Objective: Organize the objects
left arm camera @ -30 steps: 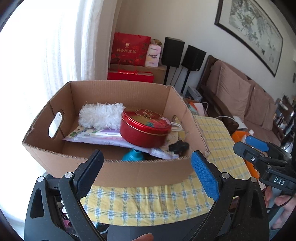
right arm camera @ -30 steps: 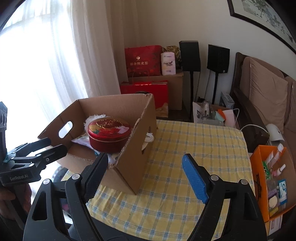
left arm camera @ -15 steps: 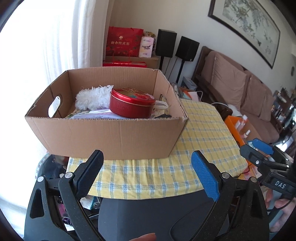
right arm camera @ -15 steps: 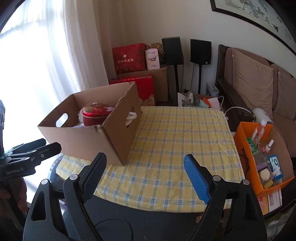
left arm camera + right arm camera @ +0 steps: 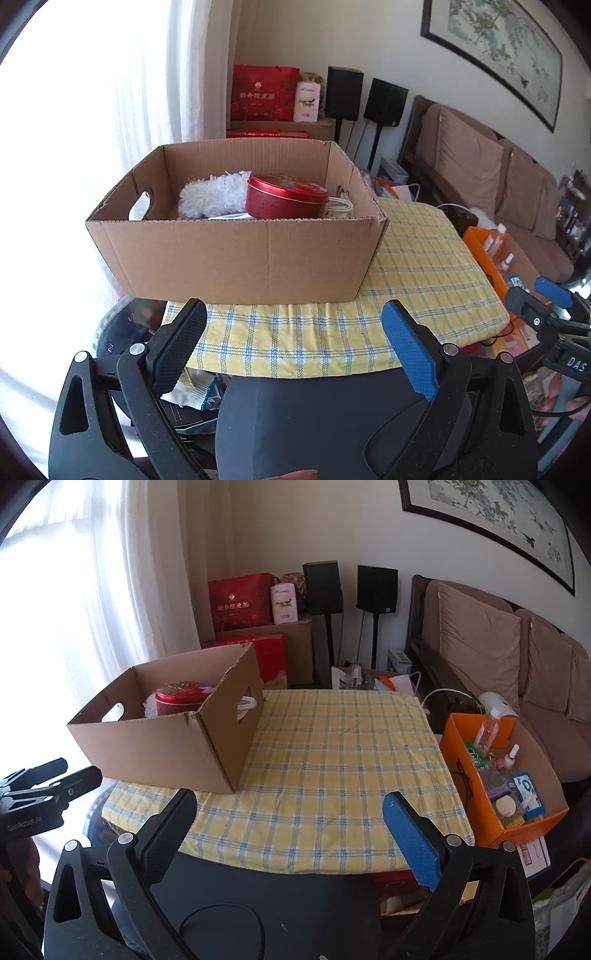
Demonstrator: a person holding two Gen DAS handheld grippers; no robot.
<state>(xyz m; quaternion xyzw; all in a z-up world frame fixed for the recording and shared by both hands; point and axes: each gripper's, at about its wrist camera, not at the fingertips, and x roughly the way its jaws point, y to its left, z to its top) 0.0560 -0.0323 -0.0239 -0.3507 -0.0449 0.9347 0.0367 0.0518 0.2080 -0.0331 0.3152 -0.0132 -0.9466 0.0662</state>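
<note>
STEP: between picks, cardboard box (image 5: 236,258) mid-frame already loaded | TOOLS: your left tool (image 5: 291,343) spread, empty; right tool (image 5: 290,829) just opened wider, empty | NEXT: judge you need another item, perhaps from orange box (image 5: 476,775) at right.

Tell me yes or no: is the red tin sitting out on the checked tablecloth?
No, the red tin sits inside the cardboard box, beside a white fluffy duster, not on the checked tablecloth.

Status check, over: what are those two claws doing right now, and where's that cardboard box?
Both claws open, empty; right claw just widened. Left claw short of cardboard box. Box on checked tablecloth, red tin inside. Nothing in the way.
</note>
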